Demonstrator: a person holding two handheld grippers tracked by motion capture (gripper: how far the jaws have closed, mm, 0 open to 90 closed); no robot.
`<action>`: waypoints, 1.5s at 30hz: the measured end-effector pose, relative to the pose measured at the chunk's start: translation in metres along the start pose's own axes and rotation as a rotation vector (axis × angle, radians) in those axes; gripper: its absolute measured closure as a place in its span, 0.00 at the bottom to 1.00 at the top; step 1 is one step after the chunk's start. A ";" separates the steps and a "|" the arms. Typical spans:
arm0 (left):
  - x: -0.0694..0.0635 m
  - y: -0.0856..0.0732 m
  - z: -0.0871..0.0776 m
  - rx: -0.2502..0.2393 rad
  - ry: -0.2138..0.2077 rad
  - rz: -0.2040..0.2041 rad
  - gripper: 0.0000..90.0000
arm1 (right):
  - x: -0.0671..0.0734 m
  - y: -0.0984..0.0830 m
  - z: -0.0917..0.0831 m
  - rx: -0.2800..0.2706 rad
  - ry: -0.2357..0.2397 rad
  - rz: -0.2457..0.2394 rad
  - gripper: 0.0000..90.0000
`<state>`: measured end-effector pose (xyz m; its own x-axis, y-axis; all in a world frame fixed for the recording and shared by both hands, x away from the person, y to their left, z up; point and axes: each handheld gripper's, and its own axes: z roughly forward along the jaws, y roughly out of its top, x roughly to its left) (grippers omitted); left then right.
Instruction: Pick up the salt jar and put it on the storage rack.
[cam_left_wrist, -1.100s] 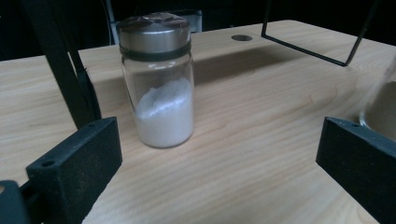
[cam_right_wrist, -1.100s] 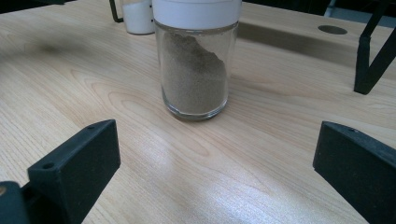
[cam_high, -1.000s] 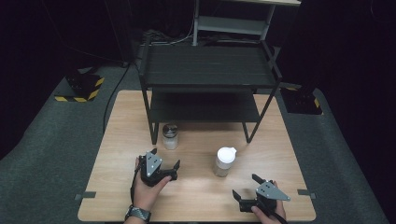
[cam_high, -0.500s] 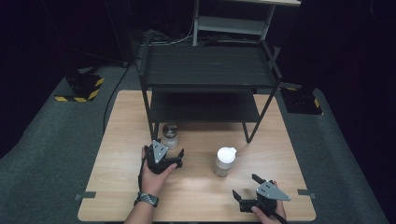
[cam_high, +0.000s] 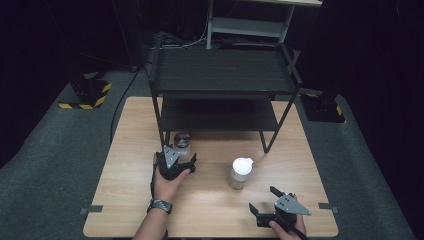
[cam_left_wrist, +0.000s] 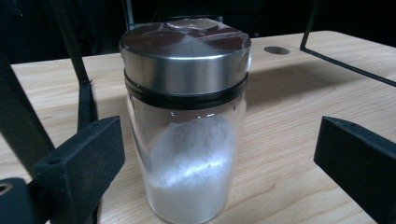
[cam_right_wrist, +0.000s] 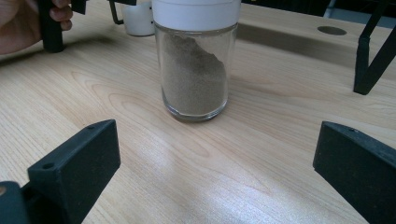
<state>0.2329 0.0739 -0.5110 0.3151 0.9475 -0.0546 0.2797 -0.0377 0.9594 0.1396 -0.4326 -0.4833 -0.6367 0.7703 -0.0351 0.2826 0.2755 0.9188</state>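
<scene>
The salt jar (cam_left_wrist: 187, 154) is clear glossy glass under a brushed metal lid (cam_left_wrist: 185, 58). At three o'clock of it, the pepper jar (cam_right_wrist: 194, 70) is glass with a smooth white plastic cap. The table (cam_high: 130, 150) is pale matt wood-grain.

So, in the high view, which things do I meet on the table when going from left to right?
Left tongs → steel-lidded jar → white-lidded jar → right tongs.

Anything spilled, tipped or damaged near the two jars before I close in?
Nothing stands out. The steel-lidded glass jar of white powder and the white-lidded glass jar of brown powder both stand upright on the wooden table, lids on, no spill.
</scene>
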 end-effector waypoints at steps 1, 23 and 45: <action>0.001 0.000 0.002 0.000 -0.003 -0.008 0.04 | 0.000 0.000 0.000 -0.001 0.000 0.000 0.00; 0.001 0.007 0.019 0.006 0.038 -0.044 0.27 | -0.002 -0.001 0.000 -0.005 0.003 0.016 0.00; 0.003 0.003 0.017 -0.010 0.017 -0.051 0.34 | -0.003 -0.001 -0.001 -0.006 0.004 0.024 0.00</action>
<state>0.2501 0.0718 -0.5124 0.2851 0.9534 -0.0988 0.2860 0.0137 0.9581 0.1407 -0.4354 -0.4840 -0.6326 0.7744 -0.0116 0.2936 0.2536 0.9217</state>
